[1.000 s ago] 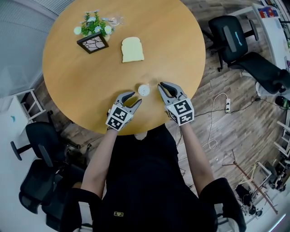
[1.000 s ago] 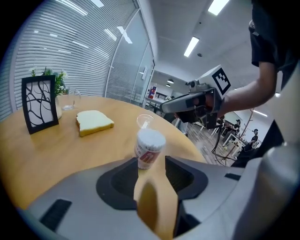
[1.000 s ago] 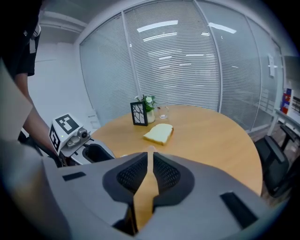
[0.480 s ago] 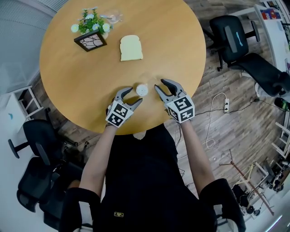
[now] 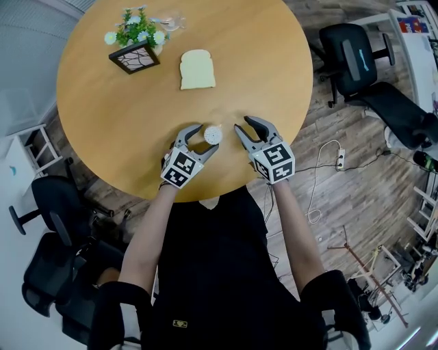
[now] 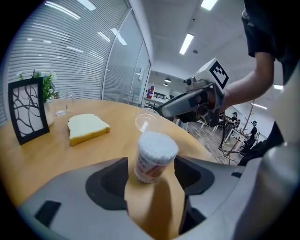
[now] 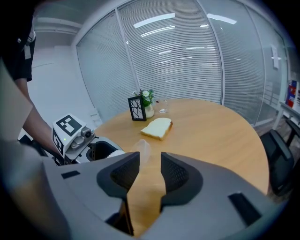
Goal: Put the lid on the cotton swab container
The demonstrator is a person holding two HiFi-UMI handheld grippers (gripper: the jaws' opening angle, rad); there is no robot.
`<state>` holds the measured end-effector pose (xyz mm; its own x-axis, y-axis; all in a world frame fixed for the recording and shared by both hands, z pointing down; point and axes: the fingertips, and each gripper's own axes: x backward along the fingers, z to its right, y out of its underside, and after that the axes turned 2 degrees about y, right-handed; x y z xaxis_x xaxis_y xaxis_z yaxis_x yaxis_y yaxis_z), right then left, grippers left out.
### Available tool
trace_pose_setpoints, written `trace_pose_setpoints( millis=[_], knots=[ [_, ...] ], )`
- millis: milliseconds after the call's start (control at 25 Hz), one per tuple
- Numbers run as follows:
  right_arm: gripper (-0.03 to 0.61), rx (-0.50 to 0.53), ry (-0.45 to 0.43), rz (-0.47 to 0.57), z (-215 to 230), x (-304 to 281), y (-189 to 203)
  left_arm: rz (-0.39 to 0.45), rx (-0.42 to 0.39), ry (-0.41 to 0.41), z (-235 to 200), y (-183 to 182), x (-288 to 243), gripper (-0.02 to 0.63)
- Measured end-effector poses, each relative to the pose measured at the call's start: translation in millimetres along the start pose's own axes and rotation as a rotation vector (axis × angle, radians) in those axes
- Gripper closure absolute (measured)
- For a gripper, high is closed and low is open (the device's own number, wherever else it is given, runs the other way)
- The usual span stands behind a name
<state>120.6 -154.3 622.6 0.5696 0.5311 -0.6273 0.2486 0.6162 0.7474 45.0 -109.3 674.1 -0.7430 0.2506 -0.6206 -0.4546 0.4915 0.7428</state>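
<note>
The cotton swab container (image 5: 213,135) stands upright on the round wooden table (image 5: 123,130), uncovered, with white swab heads showing at its top (image 6: 156,144). My left gripper (image 5: 204,140) is open. Its jaws have just been opening; the container stands between them with a gap on both sides (image 6: 151,165). The clear lid (image 6: 146,123) lies on the table just beyond the container. My right gripper (image 5: 244,124) is to the right of the container, open, jaws just opened, nothing between them (image 7: 150,161). The lid (image 7: 142,149) is past its tips.
A slice of bread (image 5: 197,70) lies farther out on the table. A black framed picture (image 5: 135,57), a flower pot (image 5: 133,31) and a glass (image 5: 171,20) stand at the far left. Office chairs (image 5: 356,58) stand on the floor to the right and left.
My left gripper has slid forward to the container, so the container now sits between its widened jaws. The right gripper has stayed where it was.
</note>
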Motion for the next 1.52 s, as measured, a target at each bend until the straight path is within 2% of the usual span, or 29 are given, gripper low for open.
trace_pose_setpoints(
  millis=[360, 440, 680, 720, 800, 880, 960, 1040, 1160, 1520],
  knots=[
    [0.456, -0.028, -0.01, 0.002, 5, -1, 4, -0.006, -0.022, 0.004, 0, 3, -13, 0.326],
    [0.456, -0.131, -0.051, 0.046, 5, -1, -1, -0.013, -0.04, 0.0, 0, 4, -14, 0.346],
    [0.499, -0.594, -0.143, 0.247, 33, 1, -24, -0.01, -0.065, -0.023, 0, 5, -14, 0.354],
    [0.496, -0.647, -0.171, 0.258, 35, -2, -26, -0.01, -0.068, -0.027, 0, 5, -14, 0.354],
    [0.445, -0.703, -0.219, 0.247, 35, -9, -24, -0.01, -0.072, -0.034, -1, 5, -15, 0.356],
    [0.448, -0.692, -0.198, 0.22, 37, -15, -19, -0.01, -0.075, -0.035, 0, 6, -15, 0.357],
    [0.528, -0.653, -0.129, 0.188, 44, -20, -10, -0.01, -0.077, -0.036, 0, 6, -15, 0.357],
    [0.558, -0.61, -0.098, 0.145, 45, -27, 0, -0.011, -0.084, -0.039, 0, 6, -15, 0.357],
    [0.561, -0.576, -0.118, 0.108, 37, -35, 7, -0.01, -0.09, -0.043, -1, 7, -16, 0.359],
    [0.561, -0.578, -0.17, 0.097, 22, -33, 3, -0.013, -0.094, -0.039, 0, 7, -15, 0.36]
  ],
)
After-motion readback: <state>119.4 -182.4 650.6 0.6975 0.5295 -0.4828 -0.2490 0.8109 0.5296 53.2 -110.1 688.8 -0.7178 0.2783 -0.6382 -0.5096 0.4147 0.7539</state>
